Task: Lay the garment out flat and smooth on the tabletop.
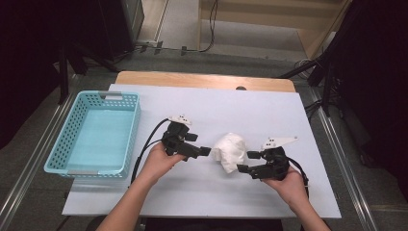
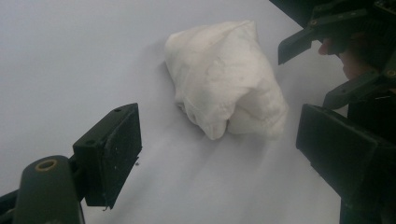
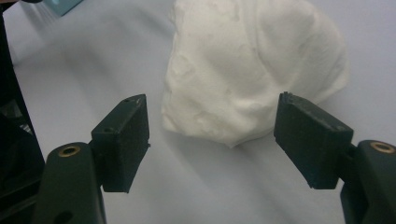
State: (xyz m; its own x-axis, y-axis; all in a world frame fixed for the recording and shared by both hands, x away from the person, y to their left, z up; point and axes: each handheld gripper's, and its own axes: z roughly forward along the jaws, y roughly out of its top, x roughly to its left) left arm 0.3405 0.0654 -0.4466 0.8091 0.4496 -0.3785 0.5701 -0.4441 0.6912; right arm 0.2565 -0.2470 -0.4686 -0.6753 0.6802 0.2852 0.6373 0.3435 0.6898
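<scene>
A big white table (image 1: 269, 110) takes up most of the high view. On its left side sits a light blue basket (image 1: 62, 149) with holes in its walls.

A person's two arms come in from the bottom. The left hand (image 1: 159, 161) holds the left gripper (image 1: 204, 150), and the right hand (image 1: 288, 183) holds the right gripper (image 1: 243, 161). Both point toward the middle of the table.

Between them lies a white cloth (image 1: 230, 150), all bunched up in a soft lump. It rests on the table, well apart from the basket.

The left gripper's jaws stand wide apart, with the cloth just ahead of them and nothing squeezed between. The right gripper's jaws are open too. In the right gripper view the cloth (image 3: 252, 70) sits just past the two black pads (image 3: 122, 140), and the pads do not press on it.
</scene>
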